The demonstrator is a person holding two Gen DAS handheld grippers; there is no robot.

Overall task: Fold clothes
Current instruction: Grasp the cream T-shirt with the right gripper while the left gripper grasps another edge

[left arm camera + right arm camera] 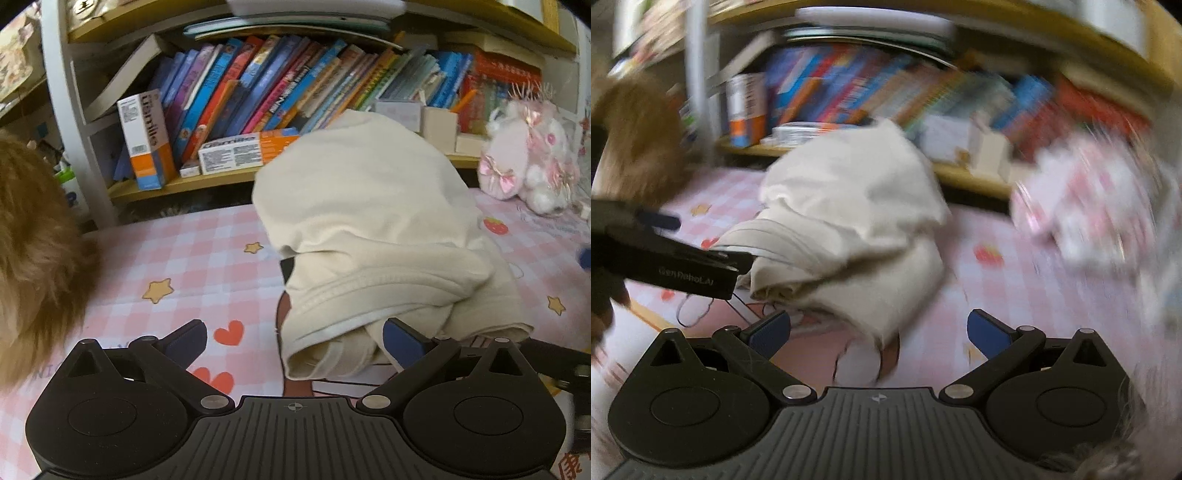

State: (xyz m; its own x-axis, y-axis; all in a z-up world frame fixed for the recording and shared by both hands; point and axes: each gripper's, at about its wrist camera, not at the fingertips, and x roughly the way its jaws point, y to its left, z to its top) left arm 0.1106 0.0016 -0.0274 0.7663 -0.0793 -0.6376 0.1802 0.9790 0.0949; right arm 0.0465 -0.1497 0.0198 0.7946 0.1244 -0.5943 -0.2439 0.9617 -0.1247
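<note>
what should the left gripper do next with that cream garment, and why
Probably close the left gripper on the hem in front of it. Its jaws stand open with the banded edge of the cream garment lying between them, and the cloth is heaped on the pink checked cover, not flat. The right gripper is open too, holding nothing. A grip on that edge would let it be drawn out.

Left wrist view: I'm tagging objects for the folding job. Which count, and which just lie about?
Job: cream garment, left gripper, right gripper.
Lying about: books, orange-and-white boxes, pink plush toy, brown furry thing, checked cloth.
</note>
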